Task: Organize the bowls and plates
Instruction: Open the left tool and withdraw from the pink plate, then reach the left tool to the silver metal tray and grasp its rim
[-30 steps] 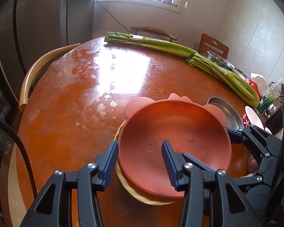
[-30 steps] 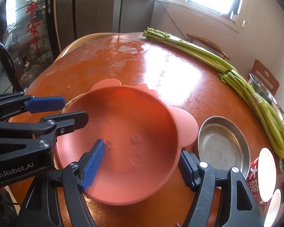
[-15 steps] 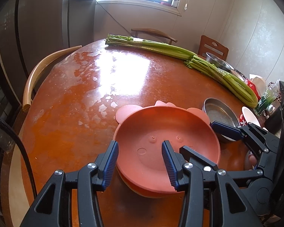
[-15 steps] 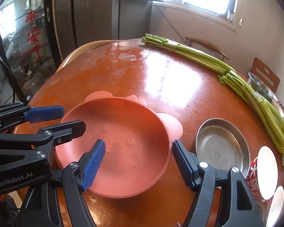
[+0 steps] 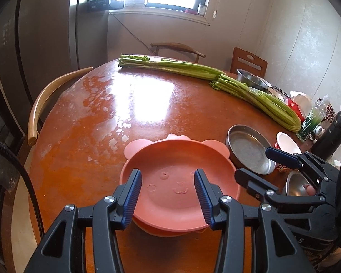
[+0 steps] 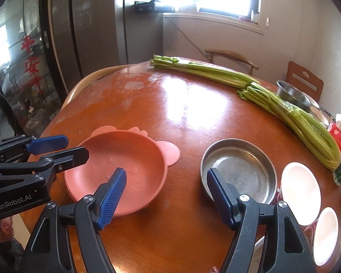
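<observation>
A pink bear-faced plate (image 5: 177, 173) (image 6: 125, 159) lies on top of another plate near the table's front edge; only a sliver of the lower one shows. My left gripper (image 5: 168, 195) is open above the pink plate's near side and holds nothing. My right gripper (image 6: 166, 195) is open and empty, above the table between the pink plate and a round steel pan (image 6: 238, 170) (image 5: 250, 150). Two white bowls (image 6: 301, 186) stand right of the pan. A small steel bowl (image 5: 297, 184) shows behind the right gripper.
Long celery bunches (image 5: 216, 77) (image 6: 261, 91) lie across the far side of the round red table (image 5: 102, 125). A steel bowl (image 6: 293, 95) and packets sit at the far right. Wooden chairs (image 5: 47, 100) ring the table. A fridge stands at the left.
Both grippers have pulled back and up from the pink plate. The right gripper has swung right toward the steel pan, and its jaws stand wider. The pink plate rests on the lower plate.
</observation>
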`<action>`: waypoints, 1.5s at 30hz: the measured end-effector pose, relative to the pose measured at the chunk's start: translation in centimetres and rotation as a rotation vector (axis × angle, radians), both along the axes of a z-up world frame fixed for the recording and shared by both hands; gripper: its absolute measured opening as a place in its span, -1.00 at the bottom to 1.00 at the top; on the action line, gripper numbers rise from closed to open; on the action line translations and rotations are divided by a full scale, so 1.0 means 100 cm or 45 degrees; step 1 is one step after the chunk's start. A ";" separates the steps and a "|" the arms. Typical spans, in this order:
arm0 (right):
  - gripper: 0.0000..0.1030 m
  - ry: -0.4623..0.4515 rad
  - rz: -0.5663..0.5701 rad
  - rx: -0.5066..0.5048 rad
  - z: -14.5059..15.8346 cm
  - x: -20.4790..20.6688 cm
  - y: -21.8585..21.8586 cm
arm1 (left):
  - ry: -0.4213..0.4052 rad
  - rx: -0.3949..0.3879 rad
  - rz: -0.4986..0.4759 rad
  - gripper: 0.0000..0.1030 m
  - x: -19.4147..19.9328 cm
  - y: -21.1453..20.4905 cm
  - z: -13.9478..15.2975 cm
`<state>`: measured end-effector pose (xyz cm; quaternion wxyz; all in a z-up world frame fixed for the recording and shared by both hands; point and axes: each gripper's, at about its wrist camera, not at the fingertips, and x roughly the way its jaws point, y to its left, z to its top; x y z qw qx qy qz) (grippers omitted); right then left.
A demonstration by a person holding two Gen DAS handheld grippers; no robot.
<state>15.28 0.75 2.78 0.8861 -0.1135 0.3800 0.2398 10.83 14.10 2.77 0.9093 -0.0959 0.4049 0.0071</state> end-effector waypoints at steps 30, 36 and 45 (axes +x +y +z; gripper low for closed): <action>0.45 0.243 -0.310 0.250 0.001 0.011 -0.114 | 0.038 0.119 -0.221 -0.06 0.058 -0.101 0.024; 0.45 0.345 -0.347 0.269 -0.011 0.026 -0.117 | 0.105 0.116 -0.274 -0.06 0.088 -0.112 0.014; 0.45 0.430 -0.390 0.231 -0.025 0.043 -0.112 | 0.198 0.093 -0.325 -0.06 0.130 -0.123 -0.005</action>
